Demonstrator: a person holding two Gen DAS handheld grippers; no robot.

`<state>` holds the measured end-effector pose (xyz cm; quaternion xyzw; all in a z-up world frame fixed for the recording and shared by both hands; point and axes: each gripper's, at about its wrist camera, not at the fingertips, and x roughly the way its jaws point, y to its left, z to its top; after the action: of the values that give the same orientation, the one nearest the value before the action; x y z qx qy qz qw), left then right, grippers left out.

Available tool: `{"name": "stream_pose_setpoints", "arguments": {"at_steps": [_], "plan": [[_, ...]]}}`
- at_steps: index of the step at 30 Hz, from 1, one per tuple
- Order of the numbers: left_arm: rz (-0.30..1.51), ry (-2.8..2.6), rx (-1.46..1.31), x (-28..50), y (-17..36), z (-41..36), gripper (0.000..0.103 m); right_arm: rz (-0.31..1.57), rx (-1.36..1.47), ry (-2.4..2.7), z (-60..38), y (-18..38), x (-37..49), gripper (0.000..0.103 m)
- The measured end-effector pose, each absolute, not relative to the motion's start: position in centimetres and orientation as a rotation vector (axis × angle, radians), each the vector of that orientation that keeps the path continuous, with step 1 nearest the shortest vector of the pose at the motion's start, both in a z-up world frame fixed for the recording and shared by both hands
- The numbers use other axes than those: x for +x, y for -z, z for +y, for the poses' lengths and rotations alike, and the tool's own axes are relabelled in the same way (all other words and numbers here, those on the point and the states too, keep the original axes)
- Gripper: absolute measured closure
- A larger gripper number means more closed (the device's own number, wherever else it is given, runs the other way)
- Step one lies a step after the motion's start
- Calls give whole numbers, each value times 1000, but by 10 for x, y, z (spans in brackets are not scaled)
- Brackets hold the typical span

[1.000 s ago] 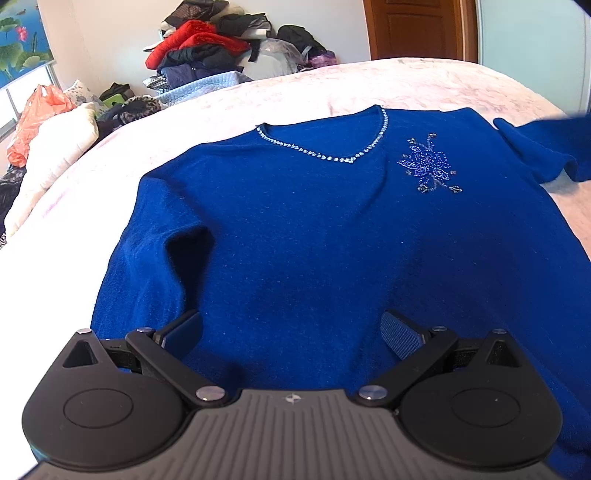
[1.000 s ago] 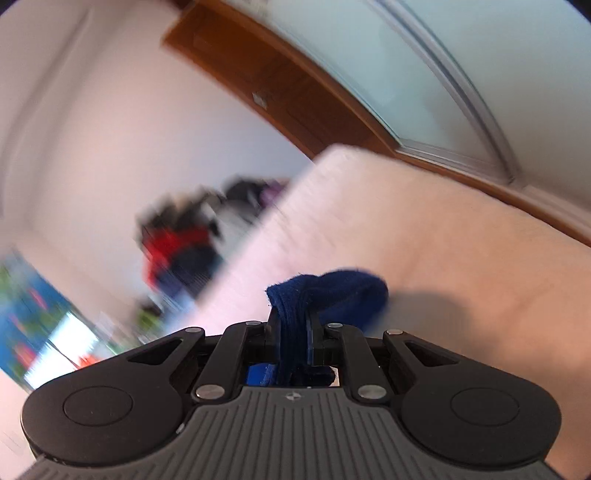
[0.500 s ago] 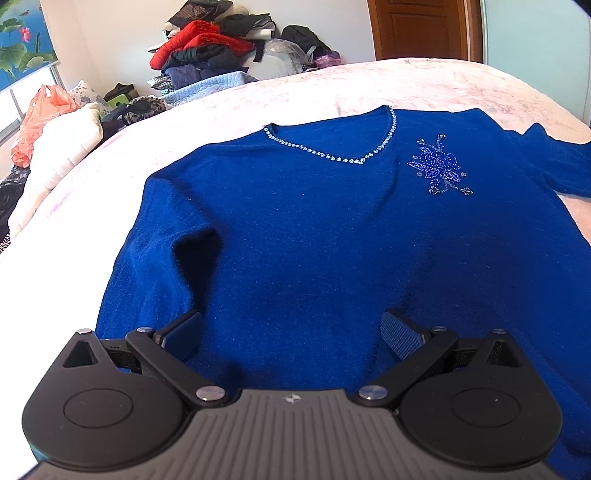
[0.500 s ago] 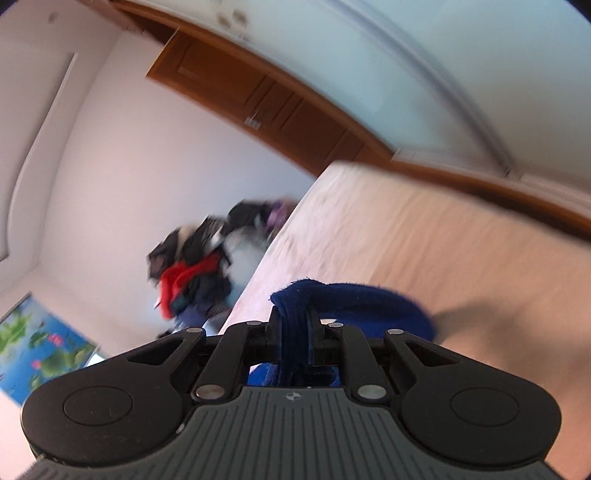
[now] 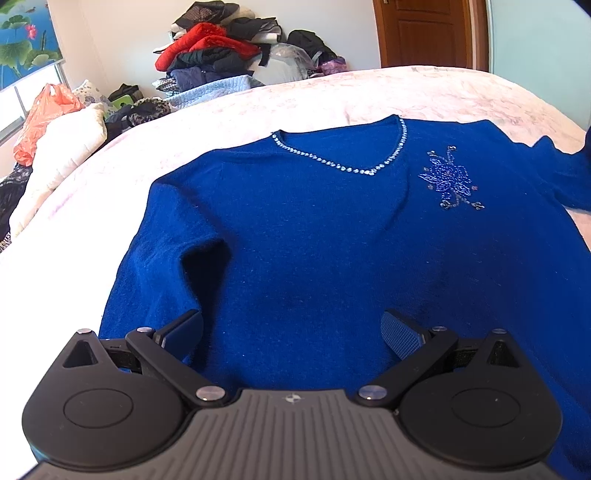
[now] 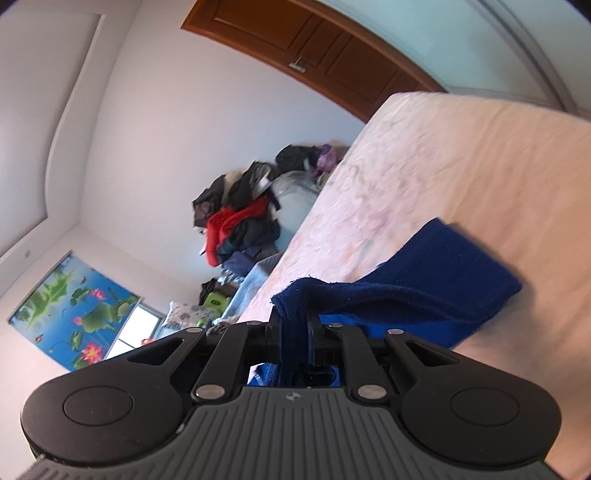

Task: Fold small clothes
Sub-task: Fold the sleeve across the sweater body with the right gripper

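A royal-blue sweater (image 5: 314, 229) with a beaded V-neck and a sequin flower lies front up on the pale bed (image 5: 332, 92). My left gripper (image 5: 291, 332) hovers open over the sweater's lower body, nothing between its pads. In the right wrist view my right gripper (image 6: 295, 325) is shut on the cuff end of the sweater's sleeve (image 6: 424, 284), which is lifted off the bed and drapes away to the right. That raised sleeve shows at the far right edge of the left wrist view. The other sleeve lies folded along the sweater's left side.
A heap of clothes (image 5: 221, 48) is piled past the bed's far edge, also seen as the heap of clothes (image 6: 240, 221) in the right wrist view. White bedding and an orange bag (image 5: 44, 118) sit at the left. A wooden door (image 5: 424, 33) stands behind.
The right gripper has carried the pinched sleeve across, and more of the sleeve now trails behind it. In the left wrist view the sleeve has slid toward the right edge; the left gripper stays open.
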<state>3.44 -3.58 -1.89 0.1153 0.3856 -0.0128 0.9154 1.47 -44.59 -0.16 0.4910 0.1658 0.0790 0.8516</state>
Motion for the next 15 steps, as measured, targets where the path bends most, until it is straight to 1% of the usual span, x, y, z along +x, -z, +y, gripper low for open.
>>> {"name": "stream_pose_setpoints", "arguments": {"at_steps": [7, 15], "plan": [[793, 14, 221, 37, 20, -30, 0, 376, 1033, -236, -417, -5, 31, 87], [797, 8, 204, 38, 20, -24, 0, 434, 1028, -293, -379, 0, 50, 86]]}}
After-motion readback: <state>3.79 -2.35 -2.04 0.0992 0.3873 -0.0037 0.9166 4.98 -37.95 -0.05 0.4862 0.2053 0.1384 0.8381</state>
